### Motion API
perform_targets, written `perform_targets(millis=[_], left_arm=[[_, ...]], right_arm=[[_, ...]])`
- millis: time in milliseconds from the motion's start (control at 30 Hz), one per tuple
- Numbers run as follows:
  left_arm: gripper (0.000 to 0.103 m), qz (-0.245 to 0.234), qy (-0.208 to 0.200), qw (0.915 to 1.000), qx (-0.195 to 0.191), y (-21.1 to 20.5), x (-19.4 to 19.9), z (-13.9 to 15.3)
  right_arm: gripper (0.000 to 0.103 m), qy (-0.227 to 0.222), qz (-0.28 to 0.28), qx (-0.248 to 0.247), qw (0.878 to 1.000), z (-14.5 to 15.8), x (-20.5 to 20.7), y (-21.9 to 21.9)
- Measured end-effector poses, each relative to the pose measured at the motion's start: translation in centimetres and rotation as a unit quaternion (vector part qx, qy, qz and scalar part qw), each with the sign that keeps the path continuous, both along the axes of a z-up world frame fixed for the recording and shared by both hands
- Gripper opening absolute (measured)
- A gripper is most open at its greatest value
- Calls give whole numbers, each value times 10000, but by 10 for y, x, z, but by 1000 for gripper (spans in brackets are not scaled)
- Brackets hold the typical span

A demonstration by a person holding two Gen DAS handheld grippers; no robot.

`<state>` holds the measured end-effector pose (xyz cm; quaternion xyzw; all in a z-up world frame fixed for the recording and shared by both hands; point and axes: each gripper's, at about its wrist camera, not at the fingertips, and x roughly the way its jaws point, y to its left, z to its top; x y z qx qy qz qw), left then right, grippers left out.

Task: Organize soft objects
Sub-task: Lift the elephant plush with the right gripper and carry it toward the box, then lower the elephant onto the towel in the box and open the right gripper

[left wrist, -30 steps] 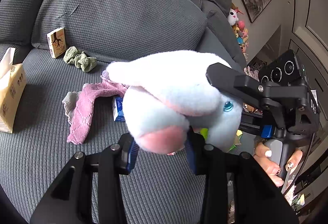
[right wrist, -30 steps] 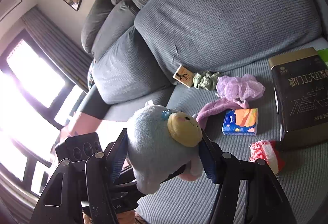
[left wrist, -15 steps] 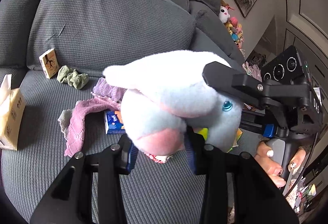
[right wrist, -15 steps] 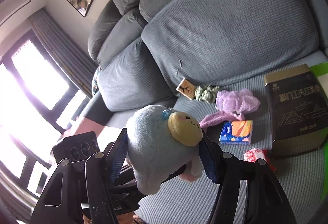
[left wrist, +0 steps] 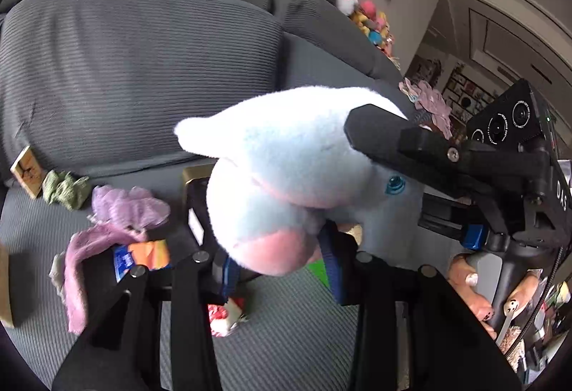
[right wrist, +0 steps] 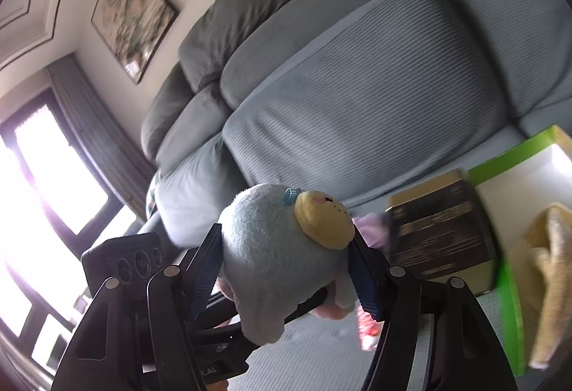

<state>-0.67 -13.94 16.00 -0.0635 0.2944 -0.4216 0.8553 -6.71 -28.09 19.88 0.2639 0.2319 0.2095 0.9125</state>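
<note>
Toy: I am holding a soft plush toy (left wrist: pixel 296 176) with both claws at once. It is pale blue and white, with a pink patch below and a round yellow face (right wrist: pixel 323 221) on one side. It is up in the air, above the grey sofa seat (left wrist: pixel 286 337).
Left claw: my left gripper (left wrist: pixel 279 269) pinches the pink bottom part of the toy between its blue pads. It is squeezed in narrow.
Right claw: my right gripper (right wrist: pixel 286 269) hugs the fat middle of the toy. Its pads (right wrist: pixel 205 269) press on both sides, so it stands wider.
Hand: I can see fingers with painted nails (left wrist: pixel 482 298) on the right claw's handle.
On the seat: a purple puff (left wrist: pixel 128 205), a pink cloth (left wrist: pixel 77 276), a green scrunched rag (left wrist: pixel 64 189), a small blue and orange pack (left wrist: pixel 141 255) and a red and white thing (left wrist: pixel 223 316) lie under the toy.
Boxes: a dark tin with a gold rim (right wrist: pixel 439 241) sits just beside a green box (right wrist: pixel 507 291). A yellow cloth (right wrist: pixel 550 276) is in the green box.
Far end: a pile of bright toys (left wrist: pixel 364 19) sits on the sofa arm.
</note>
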Motion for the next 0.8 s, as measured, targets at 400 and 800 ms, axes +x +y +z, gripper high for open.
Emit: perform_targets(millis=[400, 800], left_arm=[[37, -707, 141, 9962, 493, -111, 7, -4], [37, -1320, 831, 9825, 1016, -203, 26, -38]], right_arm=[[67, 43, -1045, 765, 9916, -19, -25, -105], [67, 616, -2165, 1228, 9666, -60, -33, -175]])
